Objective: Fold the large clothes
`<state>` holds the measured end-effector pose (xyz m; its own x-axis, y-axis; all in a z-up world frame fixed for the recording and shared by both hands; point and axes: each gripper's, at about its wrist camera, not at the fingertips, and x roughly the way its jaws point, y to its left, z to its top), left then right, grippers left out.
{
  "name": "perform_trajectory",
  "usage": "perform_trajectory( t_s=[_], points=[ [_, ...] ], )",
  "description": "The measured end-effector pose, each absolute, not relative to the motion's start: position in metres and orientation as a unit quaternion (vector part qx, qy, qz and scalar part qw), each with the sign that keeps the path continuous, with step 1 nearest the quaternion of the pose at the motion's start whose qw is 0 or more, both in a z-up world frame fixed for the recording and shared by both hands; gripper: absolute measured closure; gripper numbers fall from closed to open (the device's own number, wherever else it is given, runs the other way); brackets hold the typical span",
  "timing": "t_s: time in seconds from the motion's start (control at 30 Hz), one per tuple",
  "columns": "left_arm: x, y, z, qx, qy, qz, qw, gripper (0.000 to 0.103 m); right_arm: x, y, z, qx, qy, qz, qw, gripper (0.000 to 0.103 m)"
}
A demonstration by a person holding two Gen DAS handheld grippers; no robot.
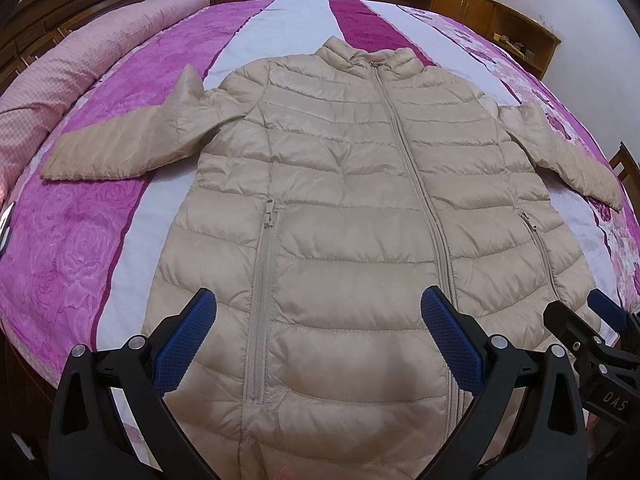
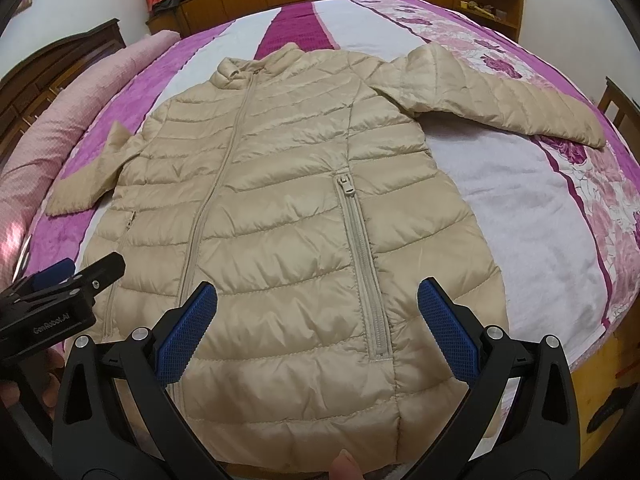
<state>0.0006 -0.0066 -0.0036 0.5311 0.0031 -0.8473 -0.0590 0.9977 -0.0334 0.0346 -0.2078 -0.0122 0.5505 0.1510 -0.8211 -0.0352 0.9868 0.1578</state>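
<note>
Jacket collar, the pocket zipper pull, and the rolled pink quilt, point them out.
jacket collar [image 1: 360,54], left wrist view, collar's front.
pocket zipper pull [image 2: 345,184], right wrist view, on the slider.
rolled pink quilt [image 1: 80,56], left wrist view, mid-roll.

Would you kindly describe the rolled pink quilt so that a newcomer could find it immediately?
Start at the bed with the magenta and white bedspread, where the beige puffer jacket lies flat. Along the bed's left edge, beside the dark wooden headboard, lies the rolled quilt: pale pink with a fine check, unlike the floral bedspread.
</note>
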Motion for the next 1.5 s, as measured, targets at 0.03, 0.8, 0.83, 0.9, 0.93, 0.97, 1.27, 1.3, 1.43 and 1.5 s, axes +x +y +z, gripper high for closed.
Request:
perform_trajectory(
  t_s=[0.03,0.8,0.83,0.9,0.93,0.97,1.27,1.3,1.43,1.5],
  points=[
    [0.001,-0.007,-0.004,-0.030,0.485,0.018,0.874,0.005,0.035,-0.208,-0.012,0.062,0.471,0.054,0.878,0.003],
    [0.003,-0.009,-0.002,-0.029,0.490,0.020,0.871,0.005,0.034,-0.216,-0.008,0.075,0.467,0.057,0.879,0.003],
    [0.003,-0.009,-0.002,-0.030,0.490,0.020,0.871,0.005,0.034,-0.216,-0.008,0.075,0.467,0.058,0.879,0.003],
    [0.003,-0.009,-0.002,-0.030,0.490,0.020,0.871,0.005,0.034,-0.216,-0.007,0.075,0.466,0.057,0.880,0.003],
    [0.003,-0.009,-0.001,-0.030,0.489,0.020,0.871,0.005,0.034,-0.216,-0.007,0.075,0.465,0.057,0.880,0.003],
    [0.003,-0.010,-0.001,-0.029,0.489,0.020,0.871,0.005,0.033,-0.216,-0.006,0.075,0.465,0.056,0.880,0.003],
    [0.001,-0.008,0.002,-0.032,0.489,0.024,0.872,0.005,0.031,-0.220,-0.003,0.078,0.462,0.056,0.882,0.003],
    [0.001,-0.007,0.002,-0.032,0.488,0.024,0.872,0.005,0.031,-0.222,-0.003,0.078,0.461,0.055,0.882,0.003],
    [0.001,-0.007,0.003,-0.031,0.489,0.023,0.872,0.005,0.032,-0.227,0.001,0.079,0.459,0.054,0.883,0.003],
    [0.001,-0.005,0.004,-0.031,0.488,0.024,0.872,0.005,0.031,-0.232,0.004,0.080,0.455,0.050,0.886,0.003]
  ],
)
